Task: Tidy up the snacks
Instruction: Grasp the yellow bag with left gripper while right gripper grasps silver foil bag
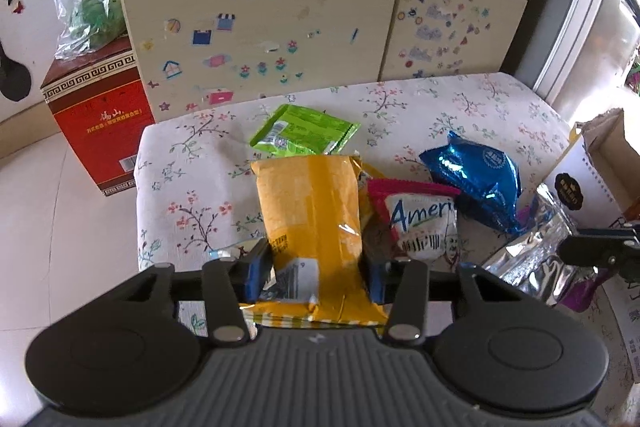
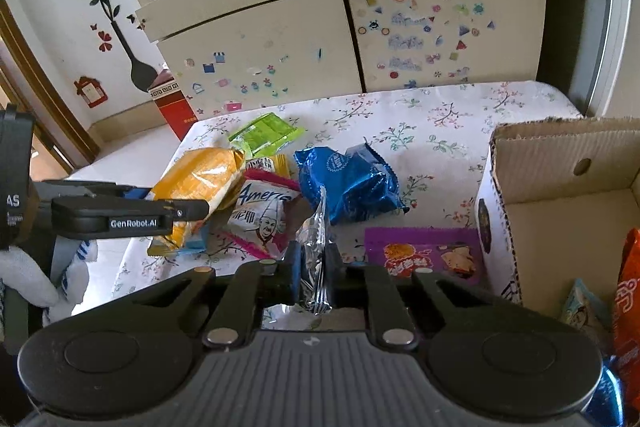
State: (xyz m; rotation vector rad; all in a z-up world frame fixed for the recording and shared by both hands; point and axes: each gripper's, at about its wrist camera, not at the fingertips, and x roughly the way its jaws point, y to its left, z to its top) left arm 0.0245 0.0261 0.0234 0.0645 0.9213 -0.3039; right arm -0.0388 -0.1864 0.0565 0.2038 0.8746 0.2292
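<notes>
Both grips look made, so the carry comes next. Centre-left in the left wrist view, the left gripper has its jaws clamped on the yellow packet. In the right wrist view's middle, the right gripper pinches the silver packet's edge nearly shut. Each likely needs lifting toward the cardboard box at right.

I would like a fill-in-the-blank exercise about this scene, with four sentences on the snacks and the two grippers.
1. The left gripper is shut on the ____ packet.
2. The right gripper pinches a ____ foil packet.
3. The cardboard box stands at the ____ edge of the right wrist view.
4. The packet lying farthest from both grippers, nearest the cabinet, is ____.

Missing words: yellow; silver; right; green
</notes>
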